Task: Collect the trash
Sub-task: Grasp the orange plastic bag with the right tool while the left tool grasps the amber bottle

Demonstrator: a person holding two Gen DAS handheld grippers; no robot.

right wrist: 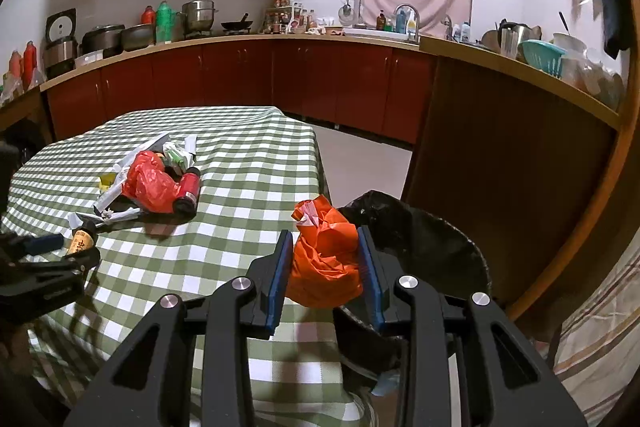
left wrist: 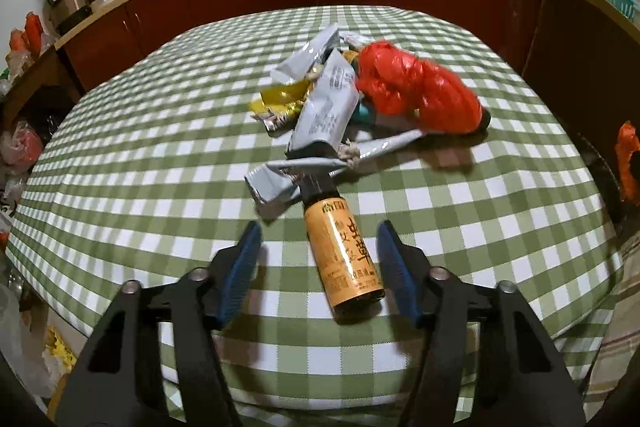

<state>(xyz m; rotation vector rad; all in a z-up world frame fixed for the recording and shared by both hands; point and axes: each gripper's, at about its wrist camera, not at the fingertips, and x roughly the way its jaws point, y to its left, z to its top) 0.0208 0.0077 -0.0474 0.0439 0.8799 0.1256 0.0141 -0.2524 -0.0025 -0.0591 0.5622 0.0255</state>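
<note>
Between the spread left fingers (left wrist: 318, 269) on the worktop (left wrist: 160, 147) lies a stiff, slick-looking orange bottle (left wrist: 344, 259), best grabbed mid-body, while the right fingers (right wrist: 326, 269) pinch a soft, light orange bag (right wrist: 326, 259).

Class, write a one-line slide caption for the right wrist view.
Right gripper clamps a crumpled orange bag beside the black-lined bin at the checked table's edge.

1. An orange bottle (left wrist: 344, 259) with a black neck lies on its side on the checked cloth, neck toward the pile.
2. The pile: grey wrappers (left wrist: 328, 103), a yellow wrapper (left wrist: 280, 99), a crumpled red bag (left wrist: 416, 87).
3. An orange bag (right wrist: 326, 259), crumpled, is held beside a black-lined bin (right wrist: 432, 247).
</note>
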